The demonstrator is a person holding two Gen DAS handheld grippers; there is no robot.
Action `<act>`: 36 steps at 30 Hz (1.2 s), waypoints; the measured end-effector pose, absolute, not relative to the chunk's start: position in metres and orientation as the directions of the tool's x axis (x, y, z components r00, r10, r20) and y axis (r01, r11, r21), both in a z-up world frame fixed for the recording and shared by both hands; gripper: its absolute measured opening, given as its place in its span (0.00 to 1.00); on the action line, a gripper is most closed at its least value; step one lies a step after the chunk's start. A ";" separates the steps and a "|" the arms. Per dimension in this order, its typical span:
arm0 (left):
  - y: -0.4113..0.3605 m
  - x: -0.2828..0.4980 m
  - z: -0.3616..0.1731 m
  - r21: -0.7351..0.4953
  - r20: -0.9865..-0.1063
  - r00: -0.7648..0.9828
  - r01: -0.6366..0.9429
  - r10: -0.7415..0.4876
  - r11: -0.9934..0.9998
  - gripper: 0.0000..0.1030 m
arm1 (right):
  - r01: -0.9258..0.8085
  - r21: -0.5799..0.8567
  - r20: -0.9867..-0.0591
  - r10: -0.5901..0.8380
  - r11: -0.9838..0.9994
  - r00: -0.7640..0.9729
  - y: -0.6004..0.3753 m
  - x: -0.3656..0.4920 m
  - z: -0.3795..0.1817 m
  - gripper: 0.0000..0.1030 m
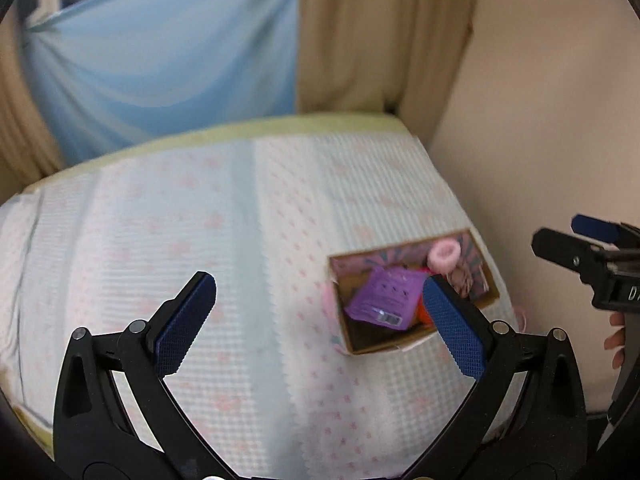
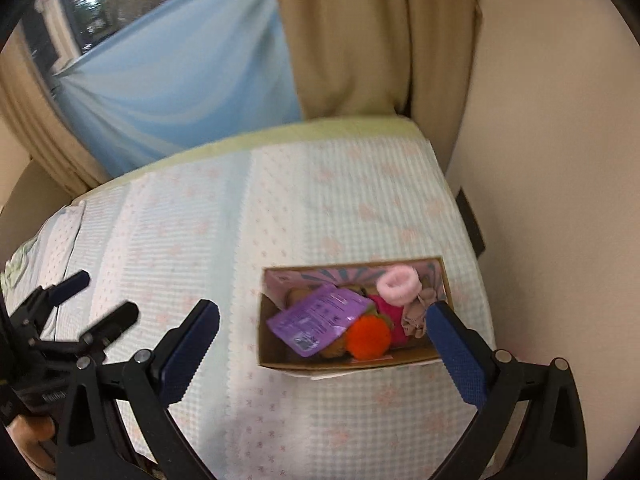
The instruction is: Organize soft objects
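Note:
A small cardboard box (image 2: pixel 344 364) stands on the bed near its right edge, seen also in the left wrist view as the box (image 1: pixel 384 346). Inside lie a purple packet (image 2: pixel 316 316), an orange pompom (image 2: pixel 368 336), a pink fluffy ring (image 2: pixel 398 284), a magenta soft item (image 2: pixel 388 312) and a beige fabric piece (image 2: pixel 416 316). My right gripper (image 2: pixel 324 352) hangs open above the box's near side, nothing between its fingers. My left gripper (image 1: pixel 320 320) is open and empty over the bedspread, left of the box. The purple packet (image 1: pixel 384 296) and pink ring (image 1: pixel 444 254) show here too.
The bed carries a pale blue and white quilt (image 2: pixel 280 208) with pink motifs. A cream wall (image 2: pixel 560 200) runs along the right. Beige curtains (image 2: pixel 360 40) and a light blue sheet (image 2: pixel 180 80) hang behind. A hand (image 1: pixel 616 340) holds the right gripper's handle.

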State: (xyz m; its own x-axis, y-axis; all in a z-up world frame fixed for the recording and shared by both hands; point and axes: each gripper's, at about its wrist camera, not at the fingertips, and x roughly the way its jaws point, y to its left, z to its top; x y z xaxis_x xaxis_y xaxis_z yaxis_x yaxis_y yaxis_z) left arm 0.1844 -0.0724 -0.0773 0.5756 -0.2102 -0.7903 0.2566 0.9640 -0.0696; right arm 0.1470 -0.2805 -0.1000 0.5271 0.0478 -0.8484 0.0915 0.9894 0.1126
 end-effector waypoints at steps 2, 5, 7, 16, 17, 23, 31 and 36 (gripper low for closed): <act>-0.052 0.171 -0.053 -0.064 -0.757 0.623 0.228 -0.196 0.971 1.00 | 0.070 0.095 -0.830 0.040 0.993 0.557 -0.265 0.137 -0.081 1.00; -0.024 0.151 -0.022 -0.060 -0.709 0.683 0.192 -0.177 0.980 1.00 | 0.047 0.066 -0.796 0.025 0.997 0.604 -0.242 0.120 -0.053 1.00; -0.008 0.140 -0.006 -0.056 -0.684 0.710 0.177 -0.167 0.983 1.00 | 0.034 0.054 -0.770 0.020 0.998 0.638 -0.226 0.109 -0.037 1.00; 0.031 0.090 0.032 -0.031 -0.607 0.786 0.128 -0.121 0.991 1.00 | 0.022 0.050 -0.686 0.018 0.999 0.727 -0.185 0.069 -0.006 1.00; 0.034 0.087 0.034 -0.031 -0.600 0.792 0.123 -0.116 0.992 1.00 | 0.023 0.048 -0.679 0.016 0.999 0.734 -0.184 0.065 -0.004 1.00; 0.042 0.083 0.036 -0.042 -0.586 0.802 0.112 -0.116 0.993 1.00 | 0.042 0.025 -0.648 -0.016 0.999 0.761 -0.180 0.055 -0.003 1.00; 0.039 0.084 0.035 -0.047 -0.577 0.807 0.119 -0.124 0.992 1.00 | 0.054 0.007 -0.636 -0.037 0.999 0.771 -0.176 0.054 0.001 1.00; 0.037 0.083 0.036 -0.040 -0.568 0.813 0.128 -0.128 0.991 1.00 | 0.049 0.000 -0.630 -0.038 0.999 0.776 -0.174 0.053 0.004 1.00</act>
State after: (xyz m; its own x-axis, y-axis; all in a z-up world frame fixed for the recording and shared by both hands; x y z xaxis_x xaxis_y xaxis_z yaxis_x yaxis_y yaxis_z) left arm 0.0831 0.0371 0.0360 0.8127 -0.1278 -0.5685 0.1282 0.9910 -0.0396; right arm 0.0531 -0.1738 0.0036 0.7756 -0.0383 -0.6301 0.0490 0.9988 -0.0004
